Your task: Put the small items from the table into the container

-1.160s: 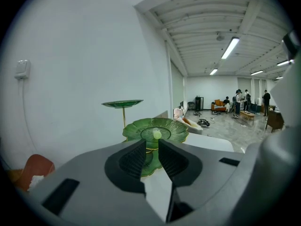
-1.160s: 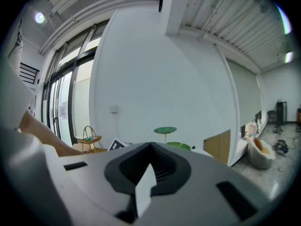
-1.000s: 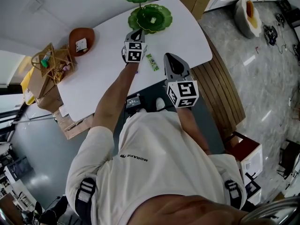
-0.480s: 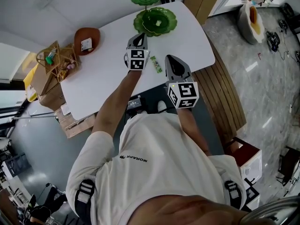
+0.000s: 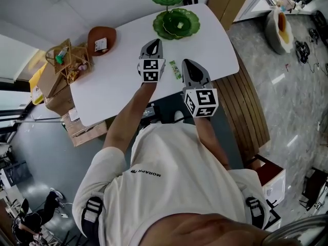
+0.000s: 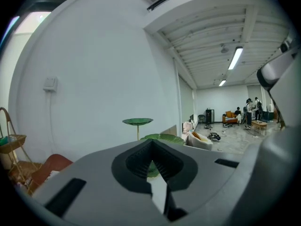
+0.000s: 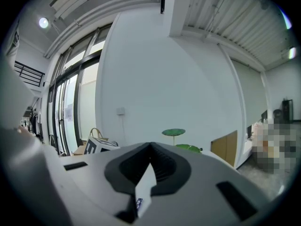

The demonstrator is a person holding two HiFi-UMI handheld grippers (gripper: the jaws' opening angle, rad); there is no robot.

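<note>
Two closed grippers over the table, a packet between them

On the white table (image 5: 118, 81), beyond the green dish (image 5: 177, 23), the left gripper (image 5: 152, 45) and right gripper (image 5: 189, 65) have jaws together, empty. The green packet (image 5: 176, 69) lies near the edge, where a careless nudge could knock it off. Only the head view shows it plainly.

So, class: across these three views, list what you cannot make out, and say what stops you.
- Small white item in the brown oval bowl: head view, too small to identify.
- Contents of the gold wire basket: head view, too small and tangled.
- Print on the green packet: head view, too small; the left tool and right tool block it in their views.
</note>
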